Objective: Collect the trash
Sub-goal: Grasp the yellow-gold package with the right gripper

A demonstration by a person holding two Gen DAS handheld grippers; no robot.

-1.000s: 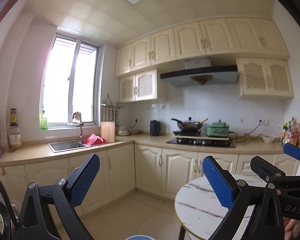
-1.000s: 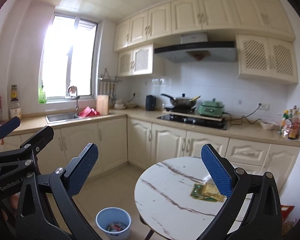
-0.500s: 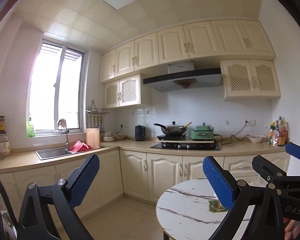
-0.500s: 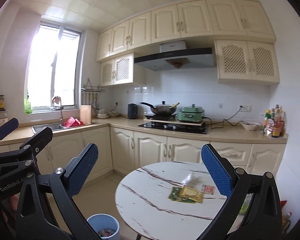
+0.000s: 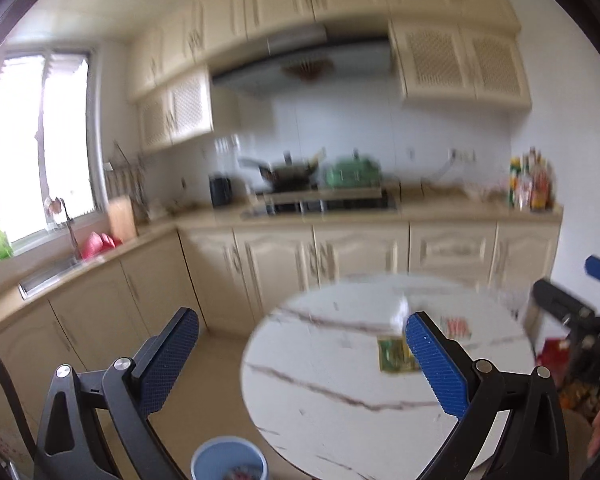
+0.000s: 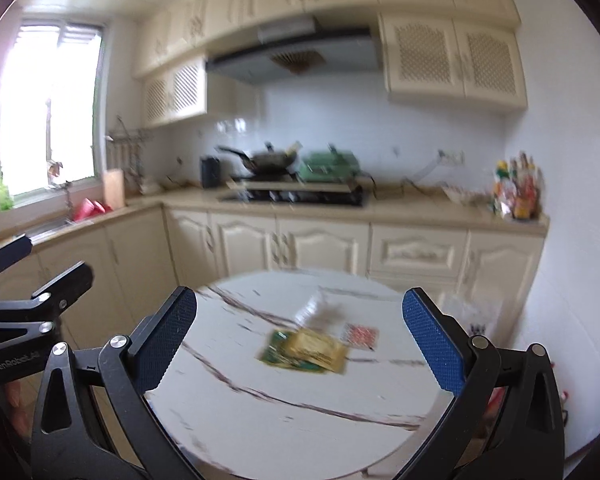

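Both tools (left (image 5: 302, 354), right (image 6: 299, 338)) gape empty above flat crinkly wrappers (image 6: 306, 350) on round marble table (image 6: 260, 420).

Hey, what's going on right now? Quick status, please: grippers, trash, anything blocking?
Left gripper open, empty. Right gripper open, empty. Wrappers lie on the round table, untouched. Blue bin on the floor beside it. Nothing blocking.

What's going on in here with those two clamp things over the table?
A person is holding a pair of tongs in each hand, and both the left tongs and right tongs are open and empty. They point toward a round marble table where a few wrappers lie, apparently the trash to collect. A blue bin stands on the floor beside the table. Nothing has been picked up yet.
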